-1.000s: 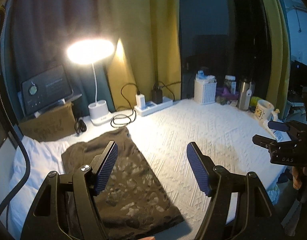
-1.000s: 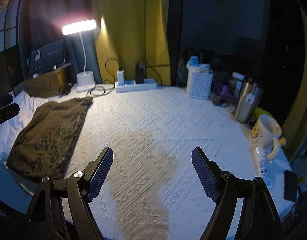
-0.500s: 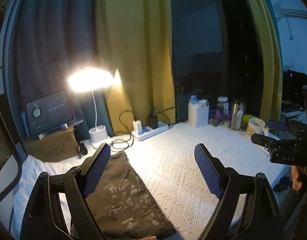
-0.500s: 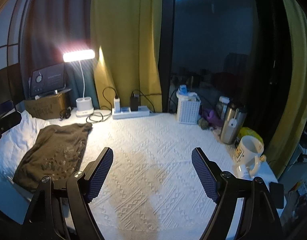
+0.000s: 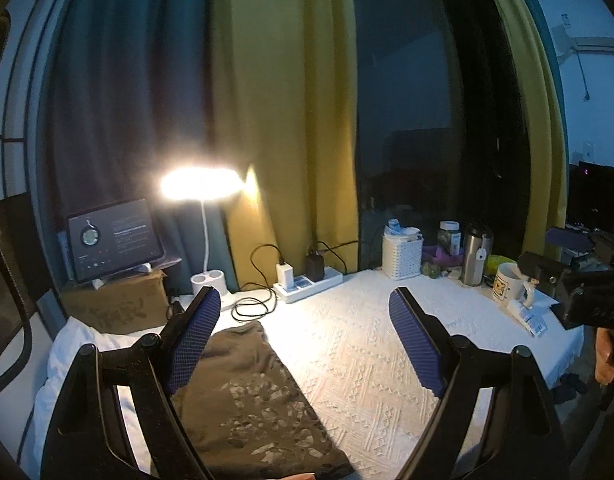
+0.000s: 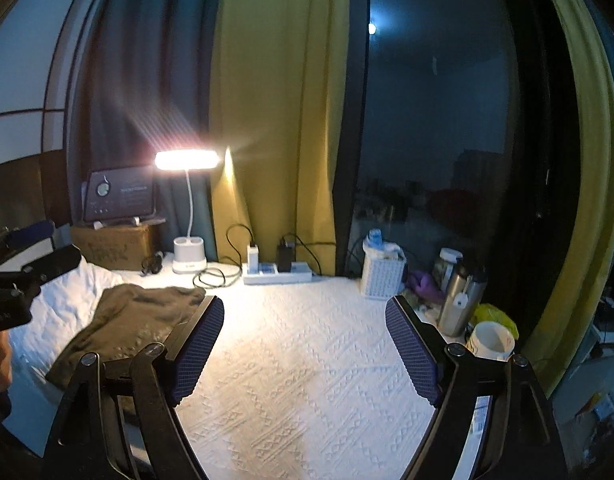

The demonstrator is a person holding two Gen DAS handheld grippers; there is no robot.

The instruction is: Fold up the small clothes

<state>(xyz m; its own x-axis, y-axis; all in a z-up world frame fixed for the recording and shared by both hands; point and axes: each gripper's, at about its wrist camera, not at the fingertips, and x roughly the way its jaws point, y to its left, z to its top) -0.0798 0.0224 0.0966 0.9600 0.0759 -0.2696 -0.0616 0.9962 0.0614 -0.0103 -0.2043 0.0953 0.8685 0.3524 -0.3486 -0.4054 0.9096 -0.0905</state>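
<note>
Step in hand: judging from the lie of things, the dark olive-brown garment with a pale printed pattern looks folded into a long flat strip, and both tools are clear of it; this reads as the pause after letting go.
Doing it well: if one more fold is wanted, I would bring both tools down on the strip's near end, pinch only the top layers at the two corners, and carry them together toward the far end so the edges meet squarely. If not, leave it alone so the layers do not slip.
Garment's place: on the white knit-textured cover of the table, below and just left of the left hand-held gripper; part of it lies behind that tool's left finger. From the right hand-held gripper it lies off to the left, apart from it, partly over a white pillow-like cushion.
Left hand-held gripper: jaws spread wide, having just been opening, with nothing between the blue ribbed pads; only cloth and cover show far beneath.
Right hand-held gripper: jaws equally wide, empty, above bare cover, touching nothing.
Risk: the lit white desk lamp and the looped black cable sit just beyond the garment's far end, so a long sweep forward could snag them.
</note>
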